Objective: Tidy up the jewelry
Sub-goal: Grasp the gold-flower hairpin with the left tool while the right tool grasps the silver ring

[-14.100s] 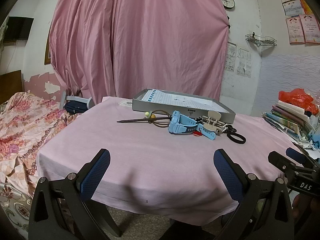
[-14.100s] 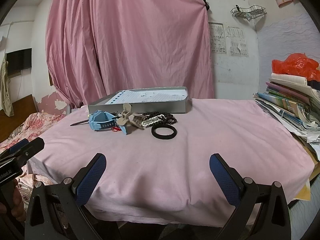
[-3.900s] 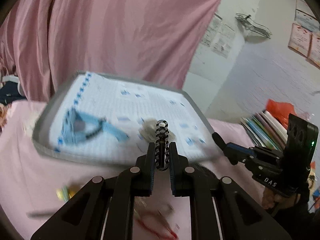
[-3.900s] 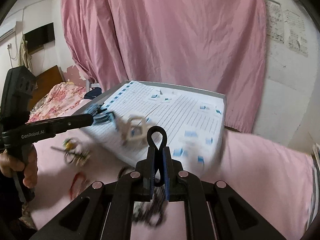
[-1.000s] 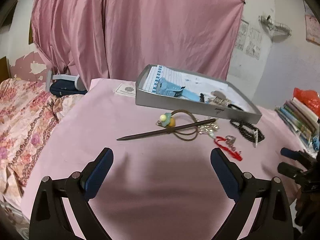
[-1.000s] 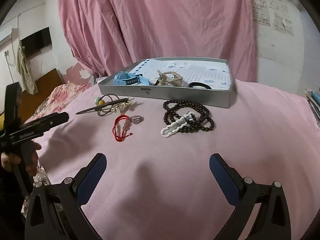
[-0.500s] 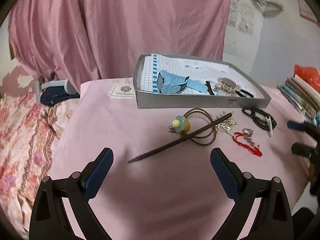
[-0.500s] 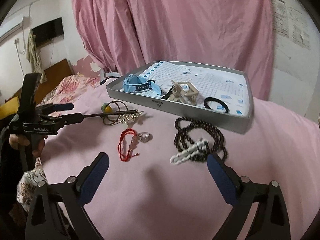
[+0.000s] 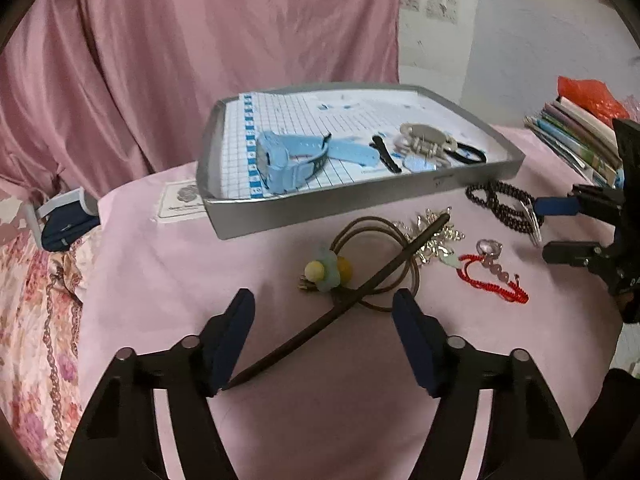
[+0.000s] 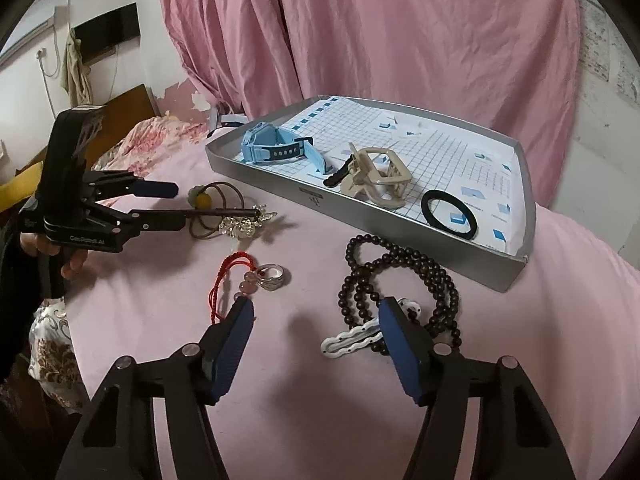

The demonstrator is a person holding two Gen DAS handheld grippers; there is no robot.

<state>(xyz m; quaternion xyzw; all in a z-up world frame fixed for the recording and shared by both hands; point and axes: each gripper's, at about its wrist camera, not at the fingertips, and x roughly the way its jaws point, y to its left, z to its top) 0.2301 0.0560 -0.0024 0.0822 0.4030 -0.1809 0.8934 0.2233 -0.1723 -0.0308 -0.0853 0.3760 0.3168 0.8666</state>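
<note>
On the pink tablecloth, my left gripper (image 9: pixel 324 320) is open and straddles the lower end of a dark hair stick (image 9: pixel 360 284). The stick lies across a brown hair tie (image 9: pixel 372 228) with a pom flower. A silver ornament (image 9: pixel 436 240), ring (image 10: pixel 272 276) and red bracelet (image 10: pixel 228 276) lie nearby. My right gripper (image 10: pixel 316 320) is open just short of a white clip (image 10: pixel 352 340) and a dark bead necklace (image 10: pixel 400 268). The grey tray (image 10: pixel 400 232) holds a blue watch (image 10: pixel 272 146), beige claw clip (image 10: pixel 376 180) and black hair band (image 10: pixel 450 214).
A stack of books (image 9: pixel 576 132) and an orange bag (image 9: pixel 588 96) sit at the table's right edge. On the left is a bed with a floral cover (image 9: pixel 36 280). A pink curtain hangs behind the tray. A white card (image 9: pixel 180 200) lies left of the tray.
Both grippers have come lower and closer to the jewelry, and their jaws have narrowed while staying open. The left now straddles the hair stick; the right is near the white clip.
</note>
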